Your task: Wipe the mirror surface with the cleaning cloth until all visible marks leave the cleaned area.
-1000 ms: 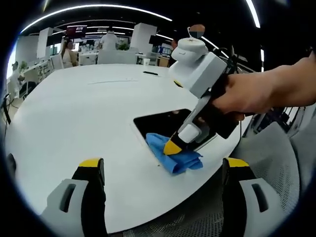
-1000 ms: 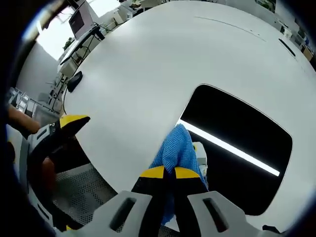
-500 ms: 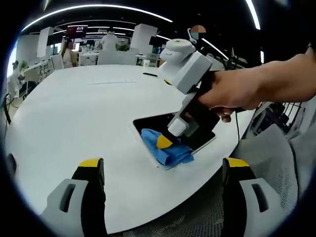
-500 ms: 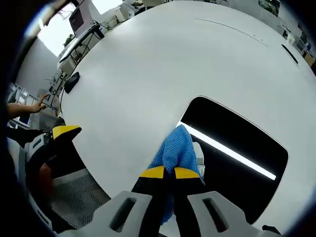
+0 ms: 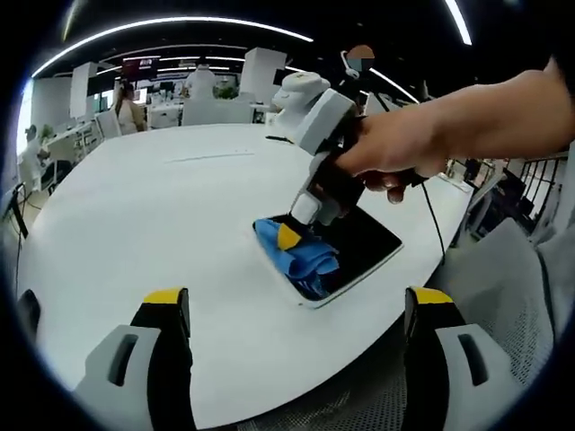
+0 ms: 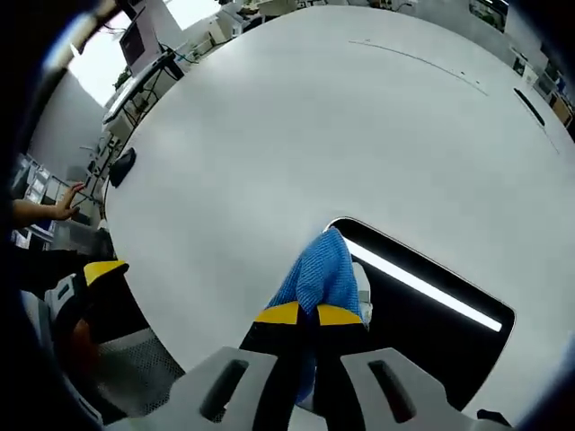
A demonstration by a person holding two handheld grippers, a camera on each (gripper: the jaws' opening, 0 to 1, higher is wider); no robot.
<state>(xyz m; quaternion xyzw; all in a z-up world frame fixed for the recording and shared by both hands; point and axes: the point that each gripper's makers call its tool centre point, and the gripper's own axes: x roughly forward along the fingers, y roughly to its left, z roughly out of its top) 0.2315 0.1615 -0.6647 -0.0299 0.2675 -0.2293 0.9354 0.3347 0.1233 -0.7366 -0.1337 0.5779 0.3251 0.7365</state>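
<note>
Wiping, as we judge it: our right gripper (image 6: 299, 314) has its yellow-tipped jaws pressed together on a bunched blue woven cleaning cloth (image 6: 320, 274), the loose folds pushed forward past the tips so that fabric, not plastic, meets the glass. In the left gripper view the right gripper (image 5: 289, 237) tilts down steeply onto the cloth (image 5: 296, 255), a hand (image 5: 404, 153) behind it; the angle probably lets us bear down.

The dark rectangular mirror with rounded corners (image 6: 422, 314) lies flat on the round white surface (image 6: 269, 135), near its edge, reflecting a ceiling light strip. The cloth sits on the mirror's near corner (image 5: 355, 247), partly lapping the rim onto the surface.

Our left gripper (image 5: 296, 310) hangs back, jaws spread wide and holding nothing, well apart from the mirror, likely to keep both in sight. Marks on the glass are too small to tell.
</note>
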